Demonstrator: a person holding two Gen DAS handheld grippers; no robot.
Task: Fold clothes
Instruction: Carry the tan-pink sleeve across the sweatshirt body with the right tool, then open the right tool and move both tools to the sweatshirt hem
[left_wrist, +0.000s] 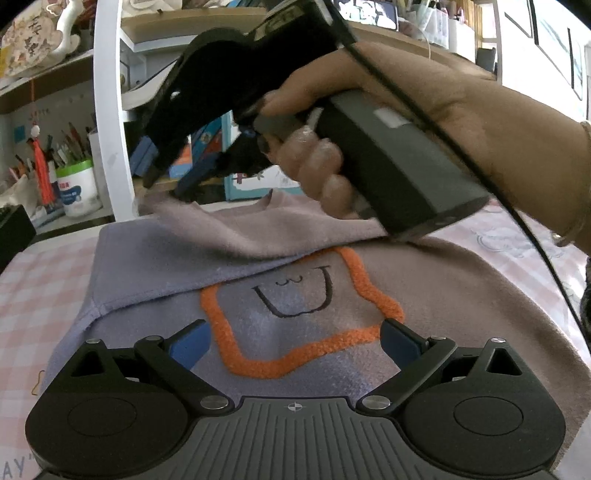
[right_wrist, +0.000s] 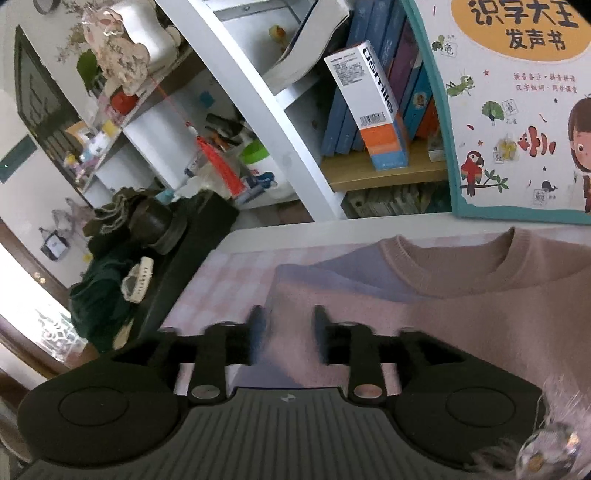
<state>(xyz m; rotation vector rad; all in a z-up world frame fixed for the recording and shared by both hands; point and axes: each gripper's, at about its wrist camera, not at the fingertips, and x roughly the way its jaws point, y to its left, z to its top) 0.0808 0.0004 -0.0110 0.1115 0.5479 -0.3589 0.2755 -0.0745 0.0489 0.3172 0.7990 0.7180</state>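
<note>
The sweatshirt (left_wrist: 424, 295) lies flat on the pink-checked bench (left_wrist: 40, 291), collar at the far edge, its left side folded in over the chest. The left gripper (left_wrist: 293, 341) hovers low over the orange-outlined patch (left_wrist: 295, 314), jaws wide and empty. The right gripper (right_wrist: 288, 328) sits at the folded flap's outer edge, nearer the collar (right_wrist: 509, 266); its jaws are partly parted with cloth between them, apparently not pinched, though blur hides contact. The knit is mauve-pink with lilac panels, soft and limp.
</note>
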